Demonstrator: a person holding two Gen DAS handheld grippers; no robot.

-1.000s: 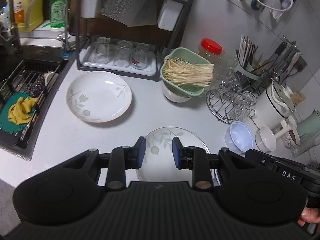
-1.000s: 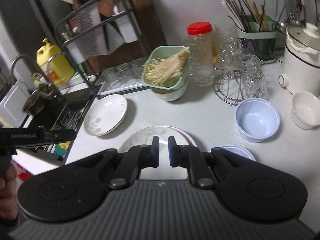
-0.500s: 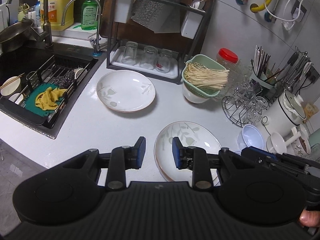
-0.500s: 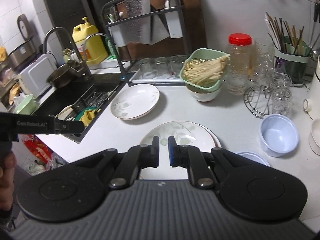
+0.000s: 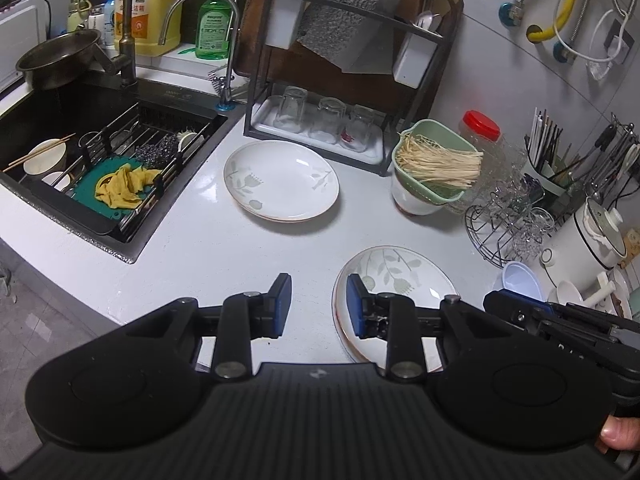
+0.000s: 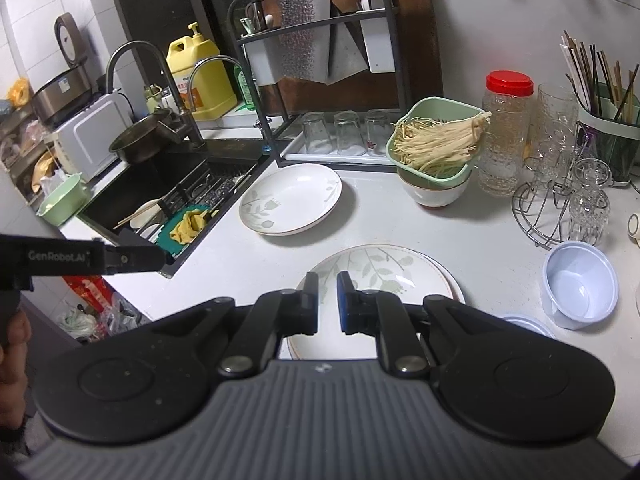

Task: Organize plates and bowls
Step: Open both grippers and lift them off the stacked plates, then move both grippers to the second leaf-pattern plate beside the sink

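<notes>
Plates (image 6: 384, 276) with leaf prints sit stacked at the near edge of the counter (image 5: 240, 248), a single plate (image 5: 281, 181) lying farther back beside the sink (image 5: 100, 152). Above them, the left gripper (image 5: 313, 306) hangs parted and empty; the right gripper (image 6: 327, 299) is narrowly gapped, holding nothing.

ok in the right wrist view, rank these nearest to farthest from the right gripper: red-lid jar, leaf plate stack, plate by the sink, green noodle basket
1. Leaf plate stack, directly under the right gripper.
2. Plate by the sink, ahead and slightly left.
3. Green noodle basket, ahead to the right, resting on a white bowl.
4. Red-lid jar, farther right, by the wall.
</notes>
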